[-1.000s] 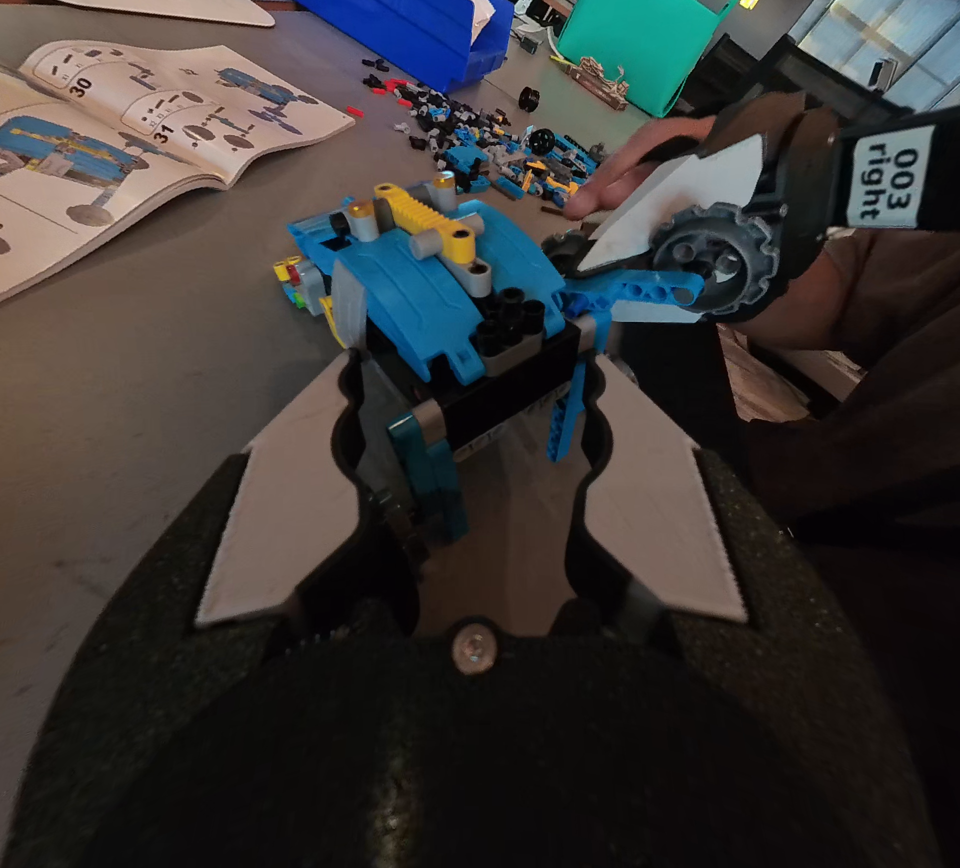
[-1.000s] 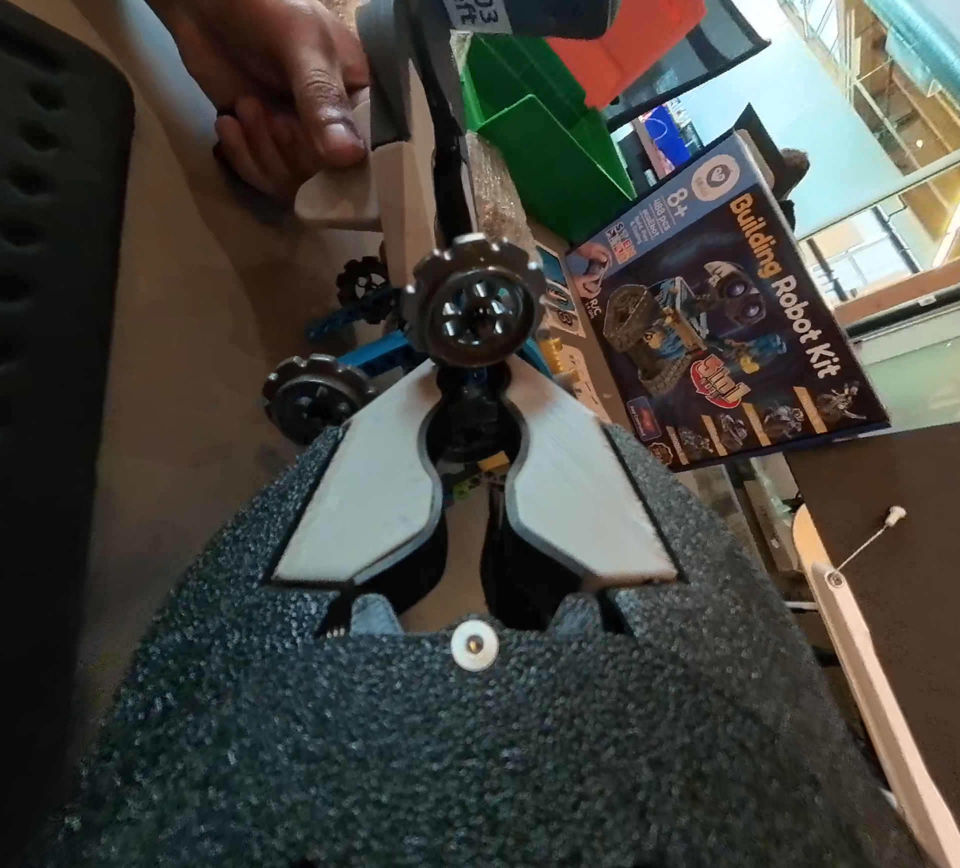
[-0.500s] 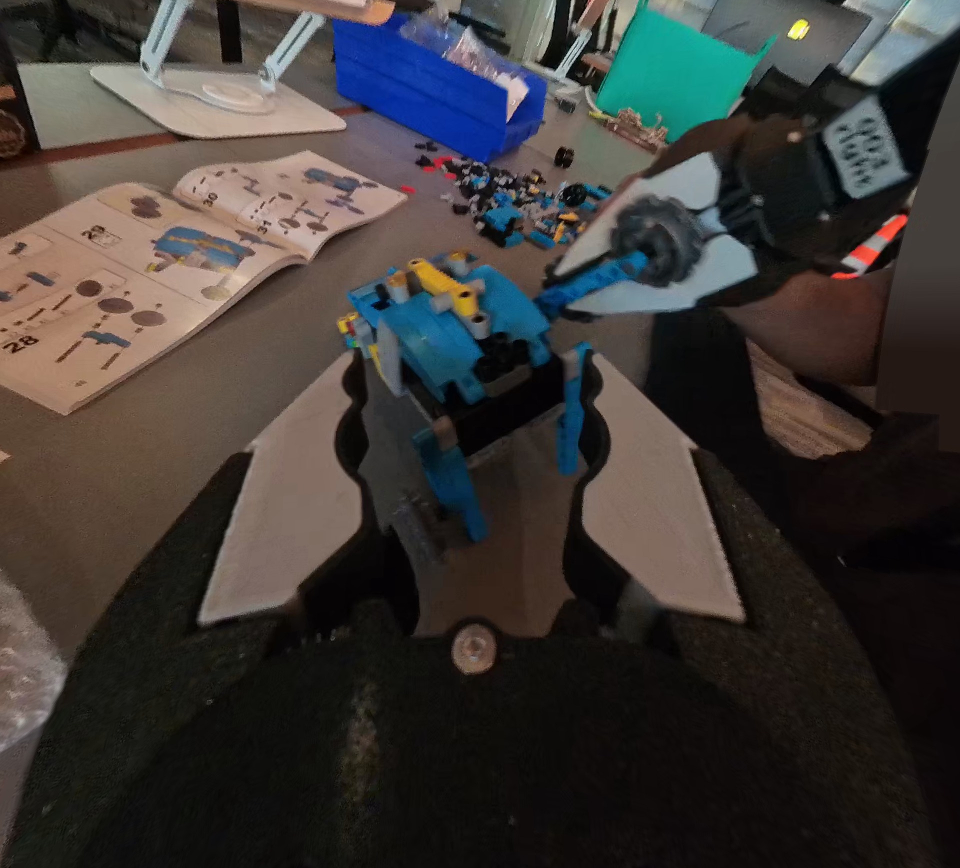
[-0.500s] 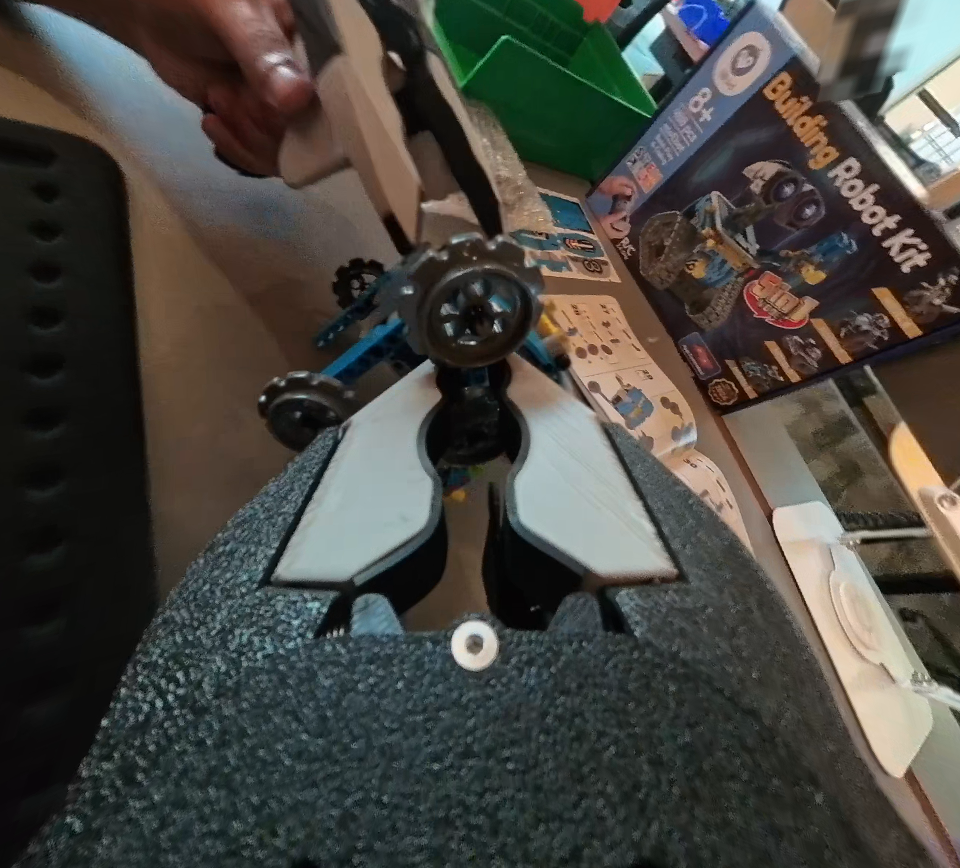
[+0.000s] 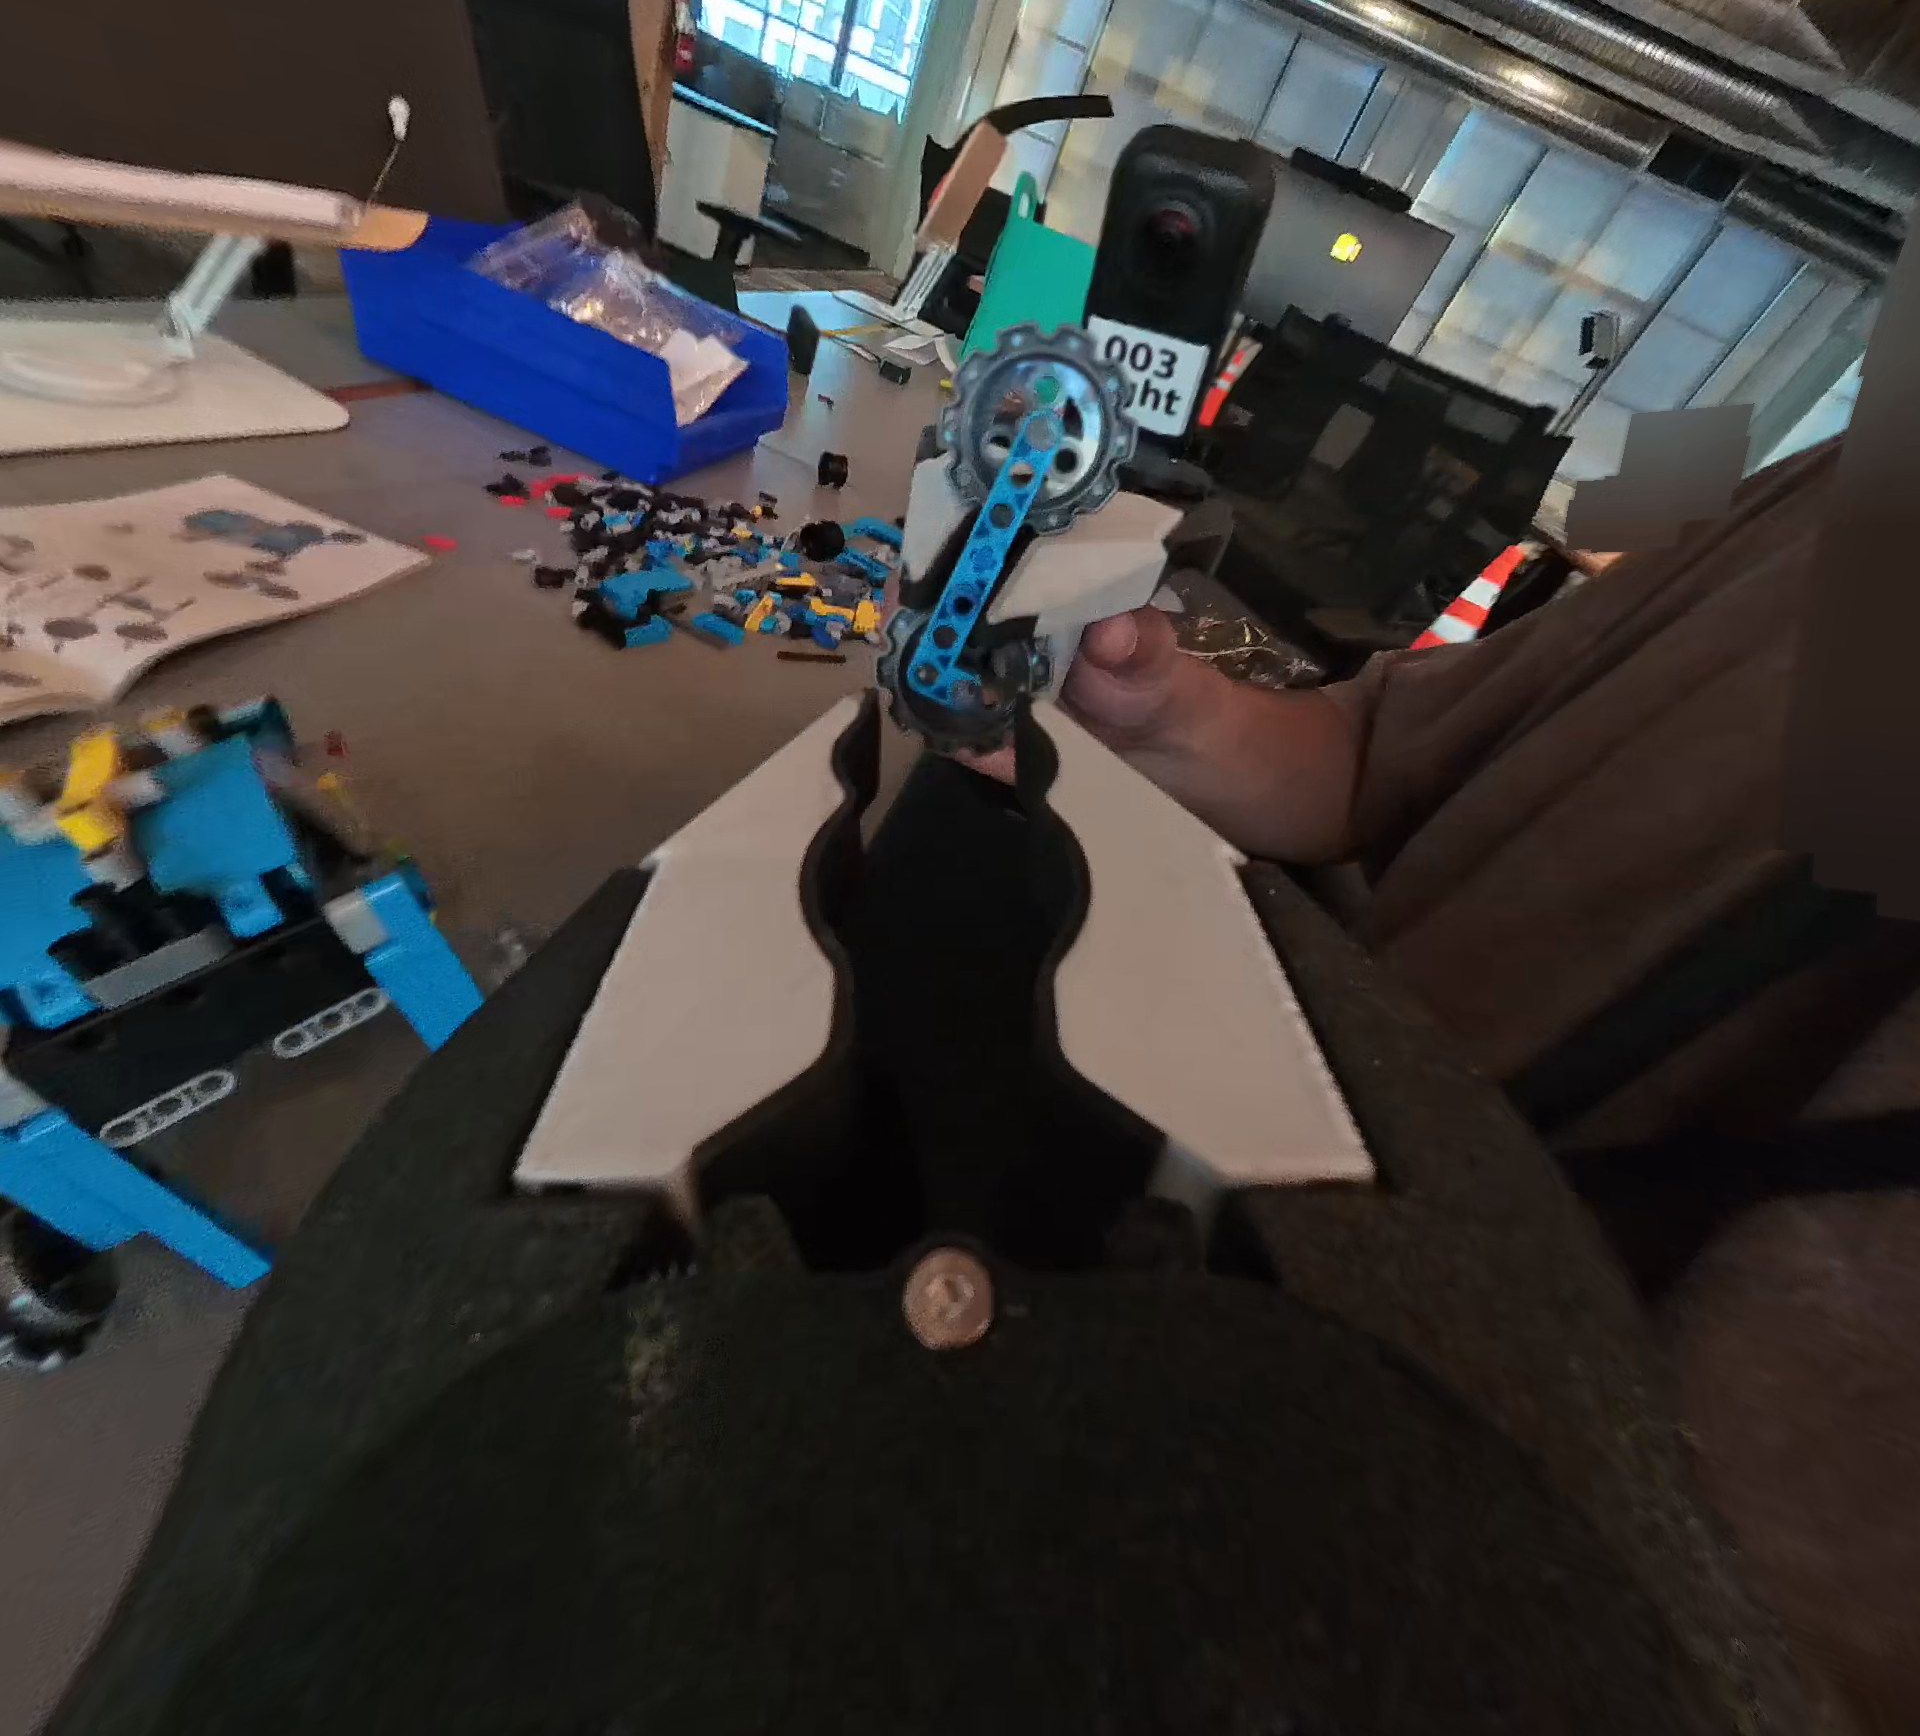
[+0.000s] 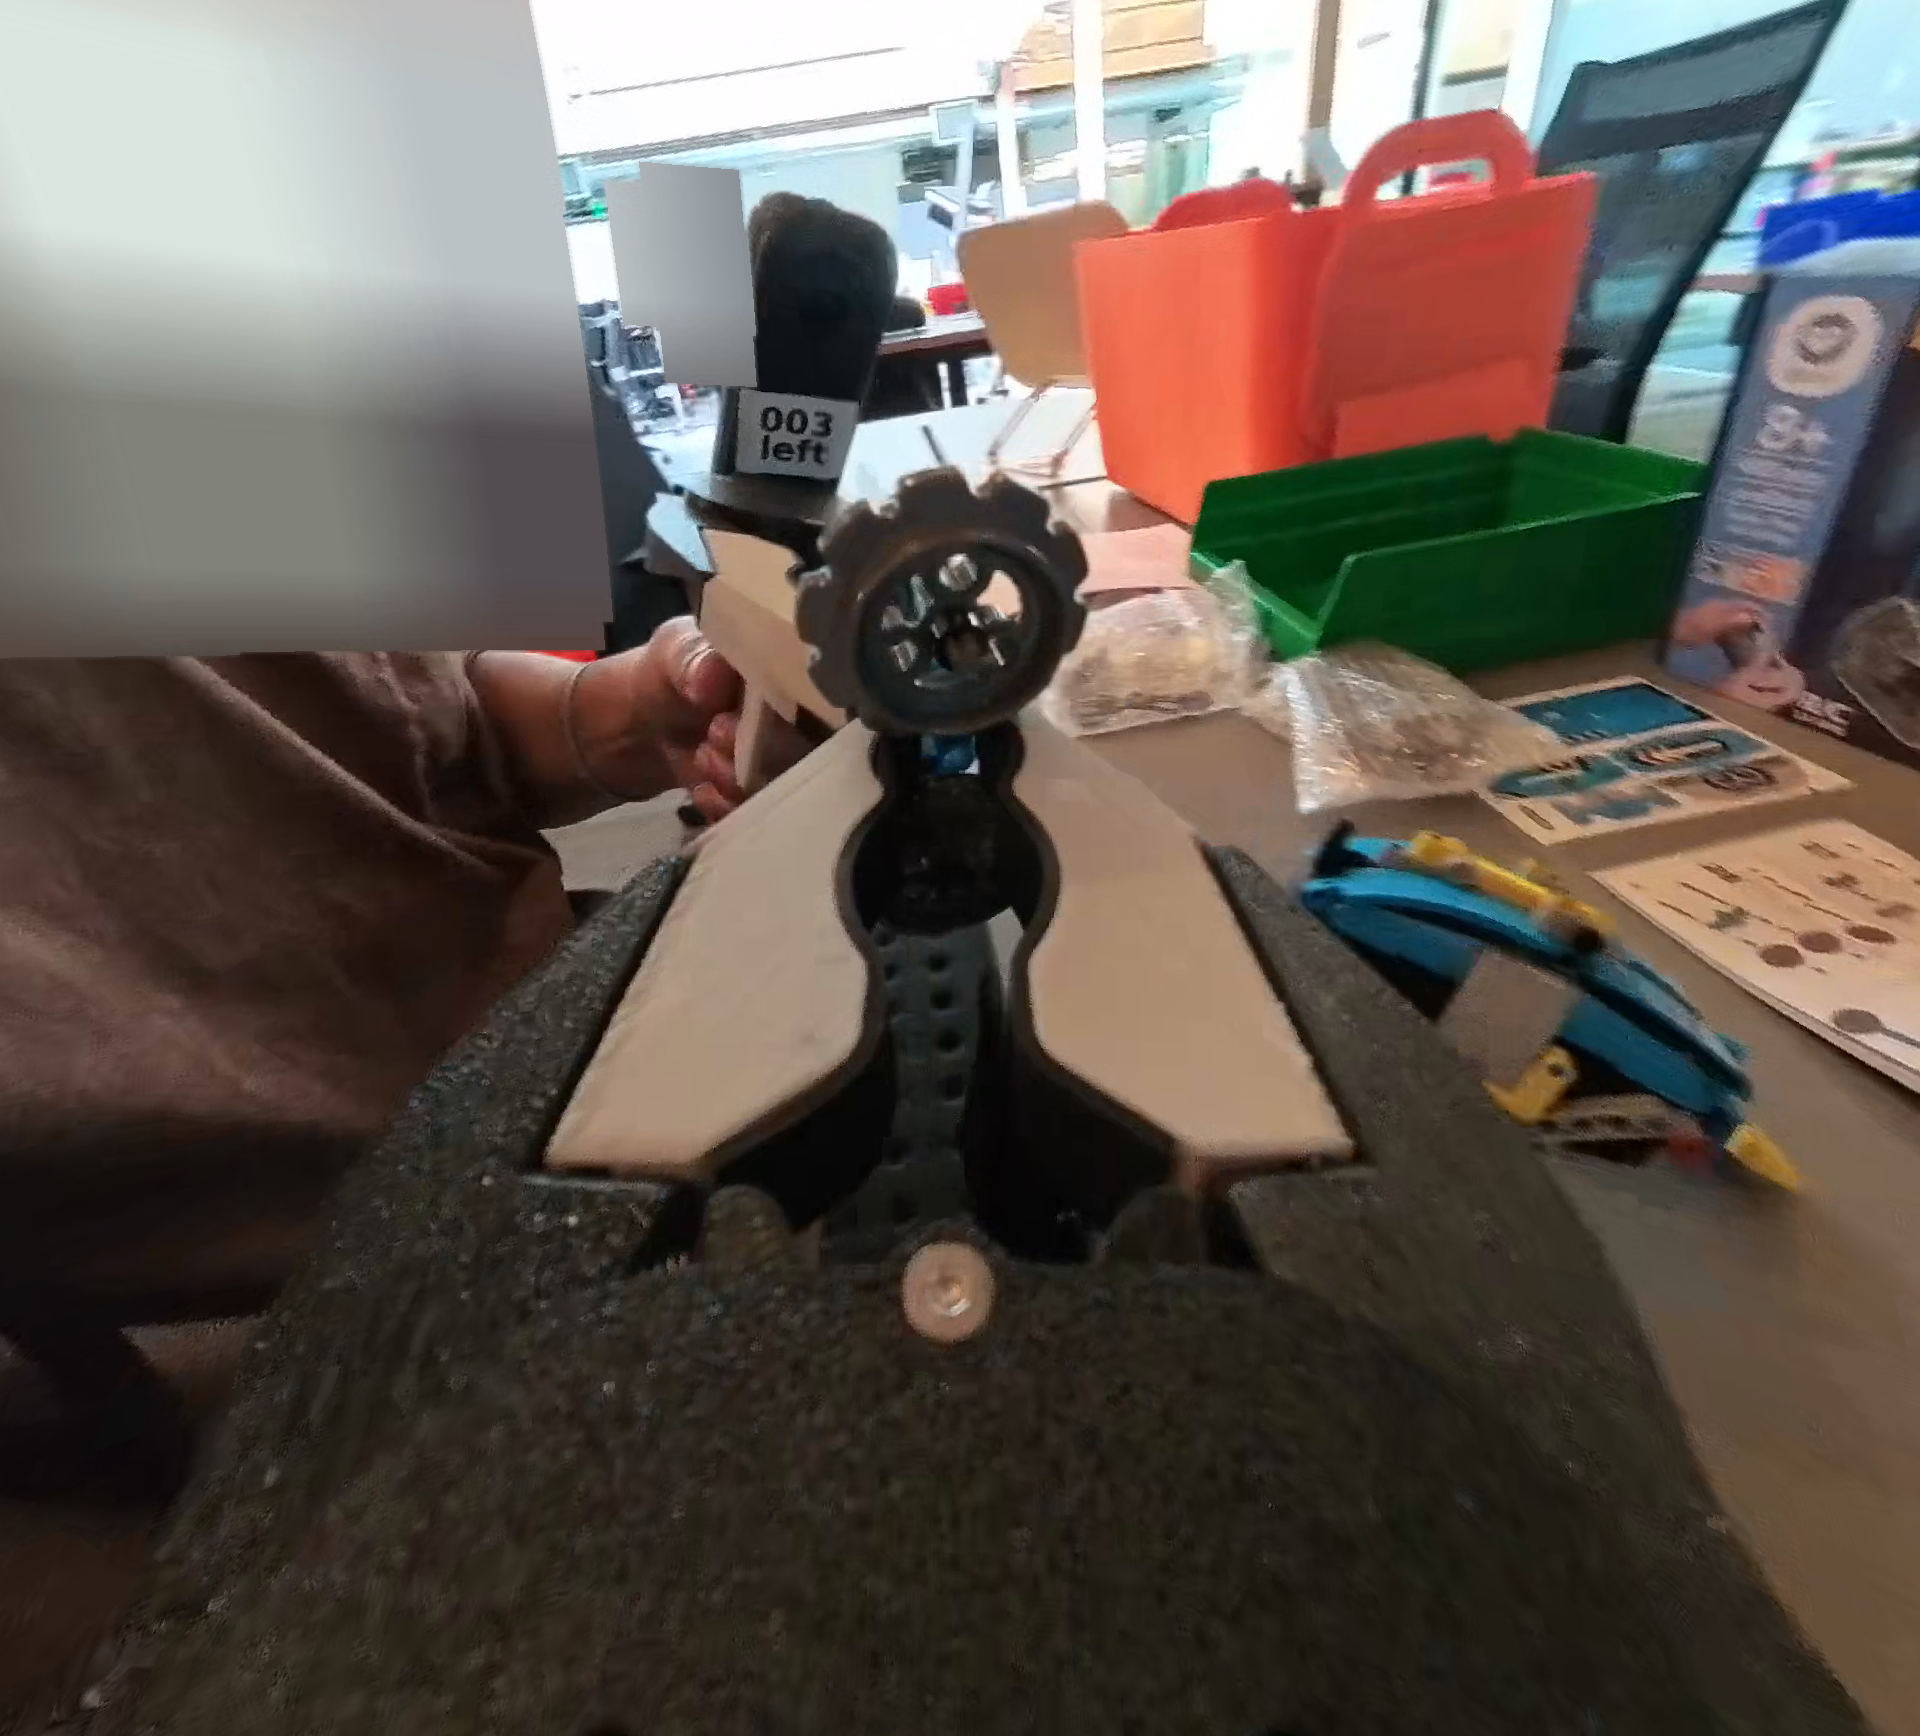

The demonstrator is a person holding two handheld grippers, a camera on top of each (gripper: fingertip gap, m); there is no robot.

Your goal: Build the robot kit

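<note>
My right gripper (image 6: pixel 945 736) is shut on a blue holed beam (image 6: pixel 935 1011) that carries two dark toothed wheels; one wheel (image 6: pixel 940 621) sits just past its tips. In the left wrist view the beam (image 5: pixel 987 533) runs from the upper wheel (image 5: pixel 1081 439) down to the lower wheel (image 5: pixel 997 684). My left gripper (image 5: pixel 951 720) has its jaws narrowed, with the tips on either side of the lower wheel. The blue and yellow brick model (image 5: pixel 208 855) lies on the table to its left, held by nothing; it also shows in the right wrist view (image 6: pixel 1507 938).
A pile of loose parts (image 5: pixel 717 564), a blue bin (image 5: pixel 561 367), an open booklet (image 5: pixel 156 574) and a white stand (image 5: pixel 125 377) are on the grey table. In the right wrist view there are a green bin (image 6: pixel 1455 543), an orange bag (image 6: pixel 1330 336), a kit box (image 6: pixel 1808 491) and plastic bags (image 6: pixel 1382 720).
My left gripper let go of the blue model, swung right and narrowed around the lower wheel. The right gripper turned upright, pulling the beam and wheels off the model, which now lies on the table.
</note>
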